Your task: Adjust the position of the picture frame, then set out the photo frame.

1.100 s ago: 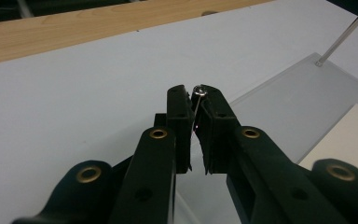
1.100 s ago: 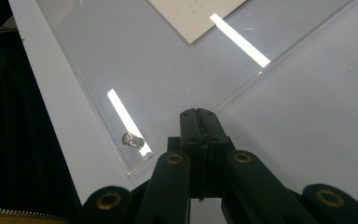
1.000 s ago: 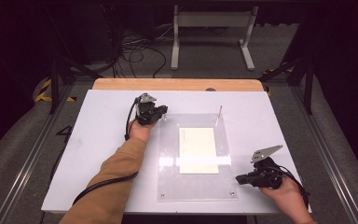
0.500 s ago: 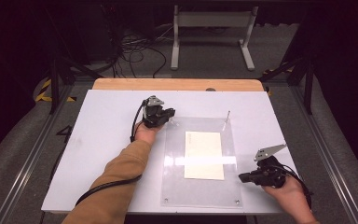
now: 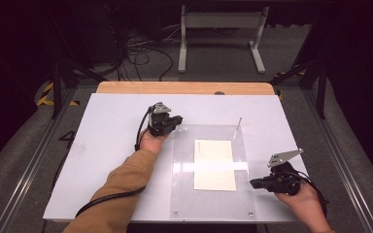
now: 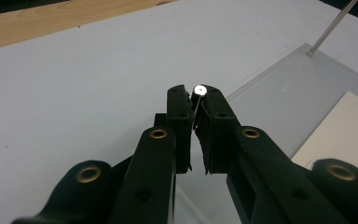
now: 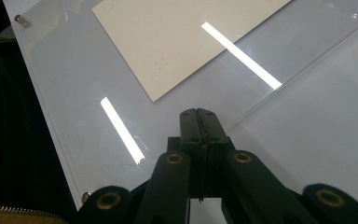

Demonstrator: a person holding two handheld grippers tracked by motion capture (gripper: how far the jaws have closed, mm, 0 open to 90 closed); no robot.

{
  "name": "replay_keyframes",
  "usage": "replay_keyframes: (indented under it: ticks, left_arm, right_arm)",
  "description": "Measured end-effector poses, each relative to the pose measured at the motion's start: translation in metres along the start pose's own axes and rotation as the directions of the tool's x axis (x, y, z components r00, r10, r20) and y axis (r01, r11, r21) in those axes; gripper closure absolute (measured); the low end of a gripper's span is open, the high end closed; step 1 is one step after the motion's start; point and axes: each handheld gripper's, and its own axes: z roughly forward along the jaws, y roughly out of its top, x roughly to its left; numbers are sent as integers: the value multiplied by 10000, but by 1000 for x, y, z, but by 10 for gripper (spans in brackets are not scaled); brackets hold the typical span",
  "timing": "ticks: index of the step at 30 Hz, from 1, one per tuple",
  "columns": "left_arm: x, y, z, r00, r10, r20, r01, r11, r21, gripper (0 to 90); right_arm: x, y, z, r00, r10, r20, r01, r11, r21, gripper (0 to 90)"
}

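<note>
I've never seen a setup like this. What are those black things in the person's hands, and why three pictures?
A person holds hand-operated tongs, one per hand. The high view looks down on a white table from above; the other two pictures come from small cameras riding on each tool.

On the table lies a clear plastic sheet with a cream paper under or inside it; I cannot tell which. A thin metal pin stands at its far corner.

The left tongs are shut on another small metal pin at the sheet's near-left corner. The right tongs are shut, seemingly on the sheet's edge.

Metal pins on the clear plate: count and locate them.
4: an upright pin at the far right corner, a held pin in the left gripper by the far left corner, a stud at each near corner.
</note>
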Motion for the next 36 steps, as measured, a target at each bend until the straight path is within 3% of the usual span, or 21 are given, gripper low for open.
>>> replay_keyframes:
  ticks: [3,8,9,11,12,14,16,17,19,21,22,25,27,28,29,30,31,34,36]
  left_arm:
    - [-3,0,-3,9998,123,-145,-121,9999,113,843]
    - [1,-2,-7,9996,292,-10,-292,9994,167,838]
    - [1,-2,-7,9998,-21,203,19,10000,84,825]
    - [4,-3,-8,9986,-262,457,270,9995,-165,739]
    - [7,-2,-8,9991,19,424,-10,9998,-219,664]
    - [10,-3,-7,9956,410,844,-386,9988,-308,604]
    - [13,-4,-6,9849,1154,1288,-1109,9930,-417,545]
    - [14,-4,-6,9807,1217,1528,-1170,9924,-392,519]
    - [15,-5,-6,9800,1073,1678,-1021,9940,-391,476]
    - [18,-6,-7,9841,961,1494,-922,9952,-328,474]
    - [17,-8,-6,9859,723,1508,-685,9972,-300,474]
    - [15,-8,-5,9879,819,1317,-813,9966,-99,515]
    - [13,-8,-6,9897,793,1195,-783,9968,-132,617]
    - [12,-7,-6,9912,696,1127,-690,9976,-96,617]
    - [11,-7,-5,9931,623,996,-624,9981,-25,669]
    - [8,-7,-3,9964,560,637,-588,9973,434,771]
    - [8,-7,-3,9964,560,637,-588,9973,434,824]
    - [7,-4,-1,9990,167,420,-193,9979,621,834]
    - [9,-3,0,9990,104,441,-136,9973,723,835]
  right_arm:
    - [-1,-2,-2,10000,28,-8,-28,10000,-47,895]
    - [-1,-4,-5,10000,42,55,-41,9999,-135,895]
    - [0,-4,-6,10000,45,36,-45,9999,-162,895]
    - [0,-4,-6,10000,51,70,-49,9998,-214,894]
    - [1,-4,-7,9999,63,78,-61,9997,-250,894]
    - [1,-4,-7,10000,29,39,-27,9996,-276,894]
    - [1,-5,-8,10000,14,43,-12,9994,-337,893]
    - [1,-5,-8,10000,-18,11,18,9993,-373,893]
    - [2,-5,-9,9999,-96,-57,94,9990,-444,891]
    - [2,-4,-9,9998,-141,-106,136,9987,-487,888]
    - [2,-4,-8,9998,-156,-114,150,9987,-495,887]
    - [2,-4,-8,9998,-154,-107,149,9987,-480,887]
    - [3,-3,-8,9997,-205,-135,198,9985,-501,887]
    - [3,-3,-8,9997,-205,-135,198,9985,-501,887]
    - [3,-3,-8,9997,-227,-133,221,9985,-494,887]
    - [4,-3,-8,9996,-243,-142,235,9984,-507,888]
    - [4,-3,-8,9996,-243,-142,235,9984,-507,888]
    - [4,-3,-9,9995,-280,-136,273,9983,-508,887]
    - [5,-3,-9,9994,-312,-141,304,9981,-534,887]
